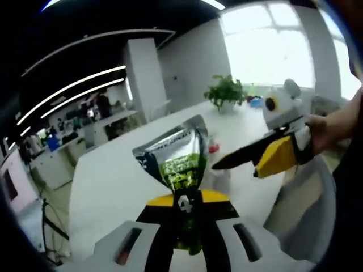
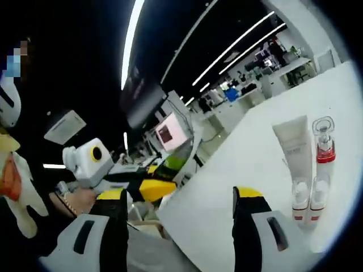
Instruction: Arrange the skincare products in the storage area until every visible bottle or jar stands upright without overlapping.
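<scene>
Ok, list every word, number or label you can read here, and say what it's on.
"4": on the left gripper, at the pinch.
Green-and-white print on the silver sachet: too blurred to read.
Faint print on the white tube: too small to read.
Clear red-banded bottle: no legible text.

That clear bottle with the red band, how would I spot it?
Look at the white table, toward its far right side, where a few skincare items stand upright. The clear bottle stands beside a white tube; unlike the opaque tube, it is see-through with a red band.
</scene>
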`<state>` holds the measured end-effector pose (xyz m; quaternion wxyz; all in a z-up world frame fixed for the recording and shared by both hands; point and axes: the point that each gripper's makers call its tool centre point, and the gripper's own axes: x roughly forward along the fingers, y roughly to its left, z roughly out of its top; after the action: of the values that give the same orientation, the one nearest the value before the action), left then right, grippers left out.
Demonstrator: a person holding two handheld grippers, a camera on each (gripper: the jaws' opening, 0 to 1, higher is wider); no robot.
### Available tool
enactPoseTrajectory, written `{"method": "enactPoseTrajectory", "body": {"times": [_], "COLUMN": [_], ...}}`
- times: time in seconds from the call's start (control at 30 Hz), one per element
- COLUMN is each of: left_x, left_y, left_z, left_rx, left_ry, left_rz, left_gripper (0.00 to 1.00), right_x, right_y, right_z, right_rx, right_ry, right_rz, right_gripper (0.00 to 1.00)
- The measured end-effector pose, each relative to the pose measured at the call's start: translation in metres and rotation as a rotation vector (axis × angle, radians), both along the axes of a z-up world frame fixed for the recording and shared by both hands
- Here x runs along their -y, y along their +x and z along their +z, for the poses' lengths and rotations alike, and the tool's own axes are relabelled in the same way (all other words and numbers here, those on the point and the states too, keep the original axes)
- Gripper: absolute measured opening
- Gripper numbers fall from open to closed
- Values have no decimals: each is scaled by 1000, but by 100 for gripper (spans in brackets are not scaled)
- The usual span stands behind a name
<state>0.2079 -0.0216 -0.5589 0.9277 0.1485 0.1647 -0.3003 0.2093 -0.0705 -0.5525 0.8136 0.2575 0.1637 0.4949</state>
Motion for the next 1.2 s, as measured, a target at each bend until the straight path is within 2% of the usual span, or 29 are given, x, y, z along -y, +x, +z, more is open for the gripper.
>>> {"method": "enactPoseTrajectory", "body": {"times": [0.13,0.27,0.47,0.5,0.63,0.67,0.7,0.8,0.9,0.93,1.07,1.13,1.2], "left_x": [-2,-1,-5,-7,-5,-4,-6,-6,-4,-3,0,-7,-18], "left_y": [-7,-12,-14,-14,-18,-20,-19,-21,-21,-21,-23,-20,-14], "left_z": [-4,1,7,7,8,9,9,7,7,9,20,26,36], "left_rx": [-19,-10,6,7,21,26,25,26,40,40,34,34,38], "left_ry": [-8,-23,-26,-32,-13,-14,-7,8,20,7,-62,-81,-134], "left_rz": [-7,-20,-20,-19,-24,-30,-29,-40,-51,-56,-73,-70,-40], "left_gripper": [13,14,15,15,15,15,16,18,29,35,44,50,50], "right_x": [-13,-24,-30,-29,-26,-27,-27,-27,-26,-24,-20,-17,-15], "right_y": [1,-2,3,8,17,16,16,12,9,8,9,9,8], "right_z": [14,18,25,23,18,18,18,21,25,25,28,32,32], "right_rx": [-12,-20,-92,-124,-210,-236,-250,-233,-228,-211,-218,-218,-208], "right_ry": [73,109,238,254,322,350,354,367,368,353,366,371,343], "right_rz": [10,23,-26,-53,-120,-119,-121,-113,-97,-96,-82,-71,-53], "right_gripper": [65,46,37,35,16,16,15,13,9,7,5,4,4]}}
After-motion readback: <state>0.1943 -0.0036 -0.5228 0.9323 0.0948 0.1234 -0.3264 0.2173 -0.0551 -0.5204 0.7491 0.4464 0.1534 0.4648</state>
